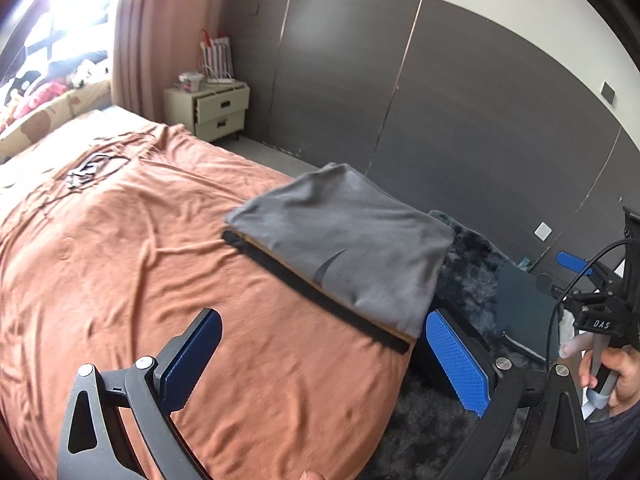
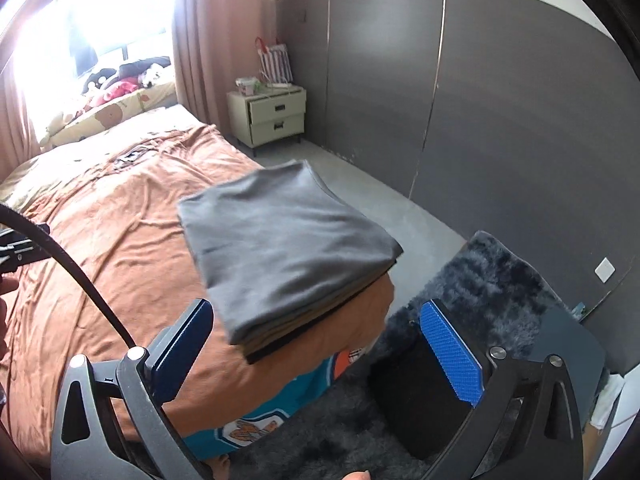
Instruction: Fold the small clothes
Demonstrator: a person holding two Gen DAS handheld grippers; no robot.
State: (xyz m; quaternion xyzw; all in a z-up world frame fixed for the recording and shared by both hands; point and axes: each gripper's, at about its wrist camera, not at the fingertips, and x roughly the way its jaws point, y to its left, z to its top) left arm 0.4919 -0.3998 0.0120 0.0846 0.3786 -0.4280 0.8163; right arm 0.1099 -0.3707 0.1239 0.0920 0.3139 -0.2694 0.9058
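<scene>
From my left wrist camera, the folded grey cotton T-shirt (image 1: pixel 340 240) with a dark swoosh tops a stack at the edge of the rust-orange bed (image 1: pixel 140 260), ahead of my left hand-held gripper (image 1: pixel 324 360), spread empty. My right hand-held gripper (image 2: pixel 320 352), also spread, alone shows teal printed bedding (image 2: pixel 280 404) below the stack.

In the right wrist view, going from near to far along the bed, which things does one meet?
Open right gripper, jaws apart → folded grey garment on top of a stack at the bed's corner → orange bedspread → patterned pillow → soft toys by the window.
</scene>
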